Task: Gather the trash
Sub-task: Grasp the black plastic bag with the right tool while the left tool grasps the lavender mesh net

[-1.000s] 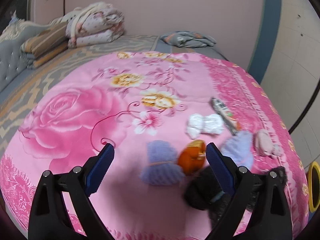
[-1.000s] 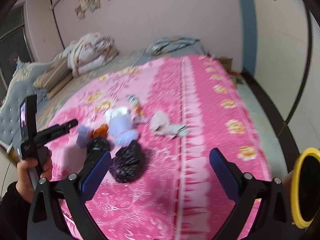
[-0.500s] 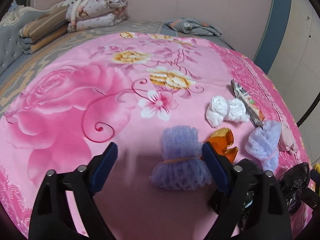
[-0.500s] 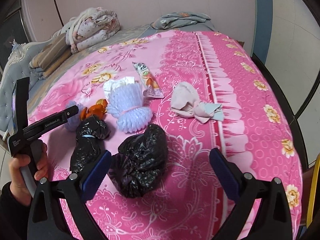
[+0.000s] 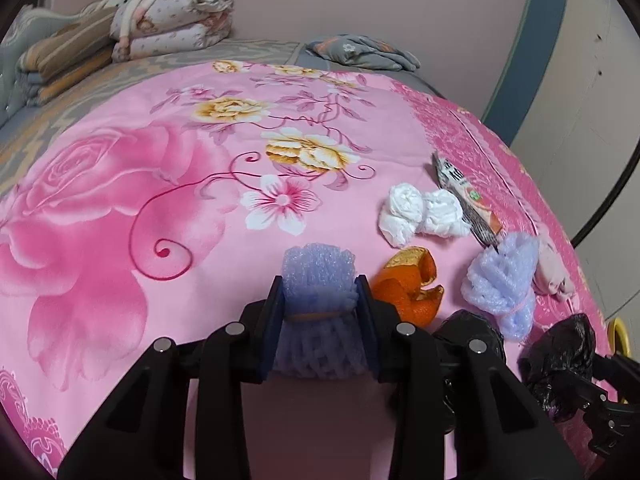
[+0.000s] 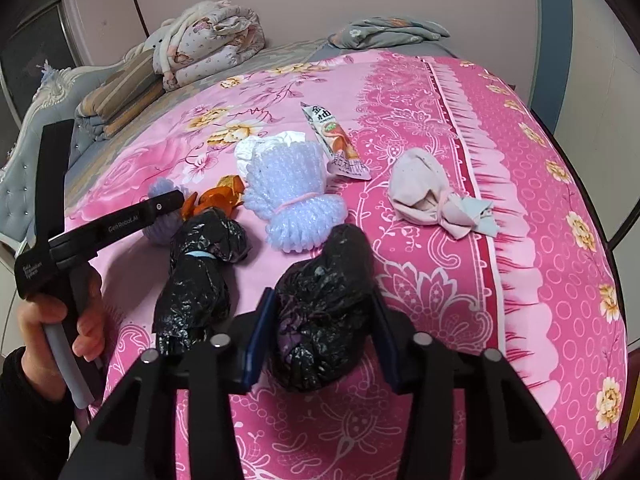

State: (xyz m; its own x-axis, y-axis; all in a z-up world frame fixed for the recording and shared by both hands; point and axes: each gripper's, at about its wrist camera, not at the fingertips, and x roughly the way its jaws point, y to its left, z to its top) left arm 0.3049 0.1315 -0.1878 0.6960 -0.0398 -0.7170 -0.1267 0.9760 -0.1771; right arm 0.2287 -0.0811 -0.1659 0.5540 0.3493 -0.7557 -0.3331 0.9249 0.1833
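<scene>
Bed cover (image 5: 168, 208): pink, printed with large roses and yellow flowers, darker patterned border on one side.
Folded quilts (image 5: 172, 12): floral, stacked at the far end of the bed.
Striped bedding (image 6: 116, 92): folded beside the quilts.
Grey cloth (image 5: 360, 50): crumpled near the wall.
Headboard (image 6: 24, 168): grey, tufted.

Open pink bedspread (image 5: 120, 240) left; orange peel (image 5: 408, 288) and black bag (image 6: 200, 272) crowd the middle.
</scene>
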